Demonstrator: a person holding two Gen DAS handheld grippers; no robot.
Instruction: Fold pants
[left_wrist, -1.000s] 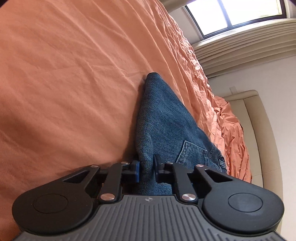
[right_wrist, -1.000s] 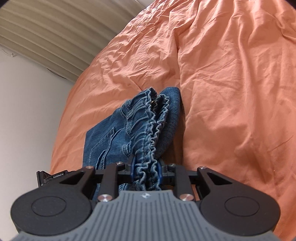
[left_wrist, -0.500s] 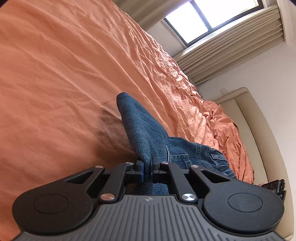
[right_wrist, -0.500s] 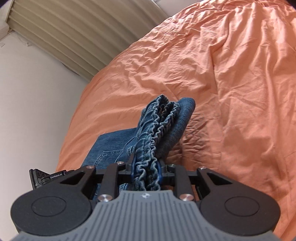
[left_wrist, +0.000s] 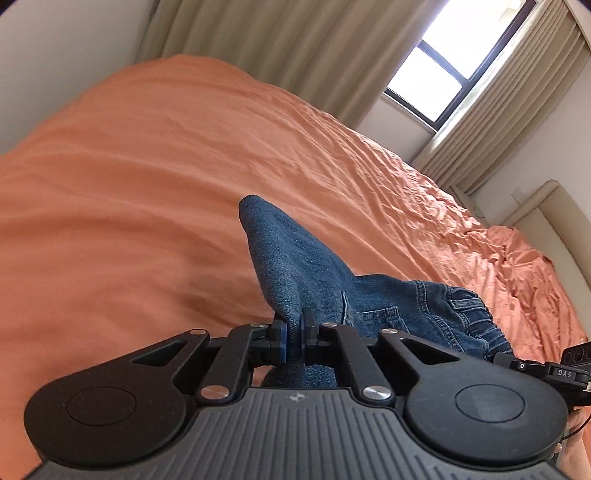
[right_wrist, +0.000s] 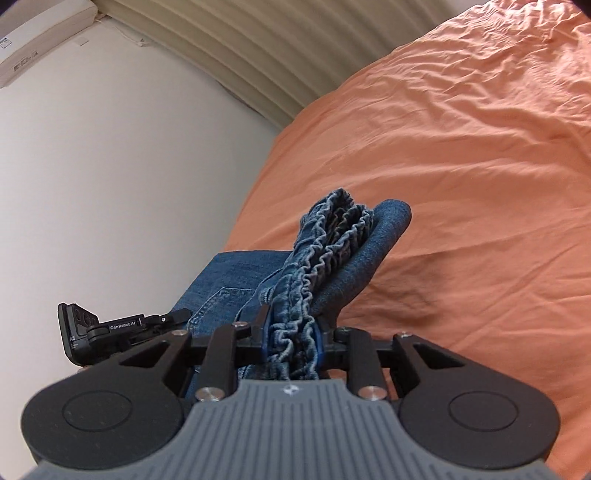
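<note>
Left claw (left_wrist: 293, 338), right claw (right_wrist: 291, 341) clamp jeans (left_wrist: 295, 258) stretched lengthwise between.

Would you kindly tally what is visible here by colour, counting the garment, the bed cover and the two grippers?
Blue: 1, the jeans, clamped in both grippers' jaws
Orange: 1, the bed cover
Black: 2, the left gripper and the right gripper
Total: 4

A wrinkled orange bedsheet (left_wrist: 147, 184) spreads below beige curtains (left_wrist: 277, 44), a bright window (left_wrist: 454, 62) and a cream headboard (left_wrist: 554, 218).
</note>
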